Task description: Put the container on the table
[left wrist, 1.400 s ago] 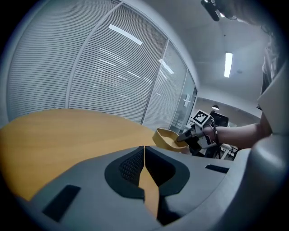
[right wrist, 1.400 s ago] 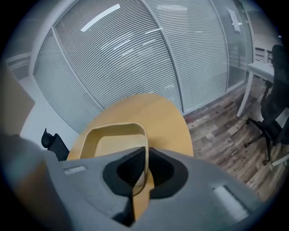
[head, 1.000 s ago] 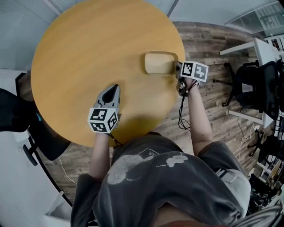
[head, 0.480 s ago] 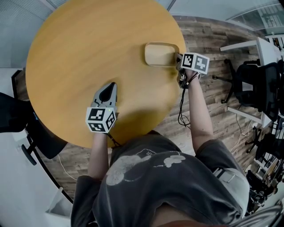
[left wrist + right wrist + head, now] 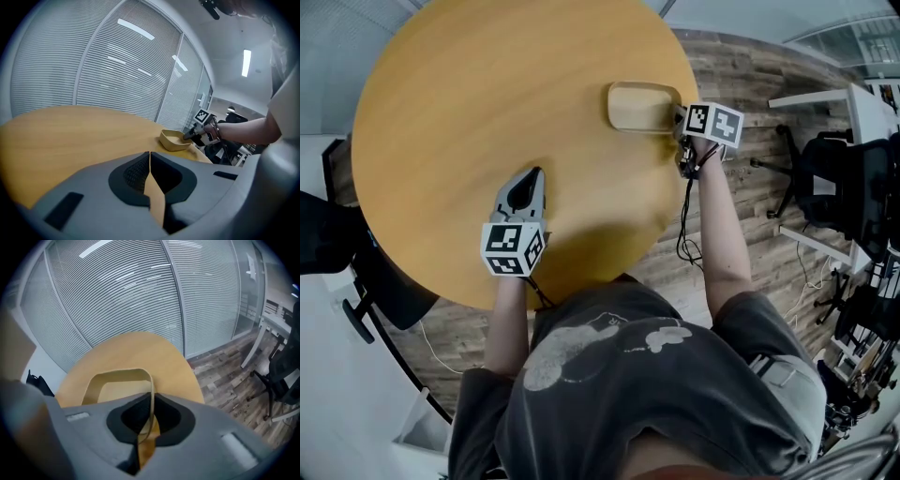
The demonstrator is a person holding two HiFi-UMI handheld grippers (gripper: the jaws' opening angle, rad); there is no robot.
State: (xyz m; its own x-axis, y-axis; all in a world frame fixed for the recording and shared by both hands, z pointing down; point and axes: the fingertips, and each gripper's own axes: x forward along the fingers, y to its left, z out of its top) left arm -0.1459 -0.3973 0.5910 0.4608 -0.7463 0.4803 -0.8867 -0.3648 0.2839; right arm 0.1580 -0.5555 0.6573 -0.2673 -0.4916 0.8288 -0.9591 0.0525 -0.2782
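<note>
Two claws work over a round wooden tabletop (image 5: 469,84), seen from above the person's grey shirt (image 5: 628,394) at the bottom of the frame. Nearest, just lower left of centre, the left claw (image 5: 534,174) is over the wood with its marker cube toward the person. In the left gripper view its jaws are pressed together with nothing between them. Further up and to the right, the right claw (image 5: 677,120) reaches in from the tabletop's right edge, the forearm (image 5: 712,234) crossing above the plank floor (image 5: 759,216). Its jaws are closed narrow on the right-hand wall of the container (image 5: 637,106), a tan, rounded-rectangular, open-topped dish. The right gripper view shows the thin rim running straight down into the pinch. The container is in the upper right of the head view, close to the tabletop's edge. In the left gripper view its base appears to rest on the wood, though I cannot tell for sure that it touches. The two claws are well apart. Beyond the tabletop, a black office chair (image 5: 844,178) and a white desk (image 5: 862,98) stand at the far right, and a glass wall with horizontal blinds (image 5: 140,287) rises behind
</note>
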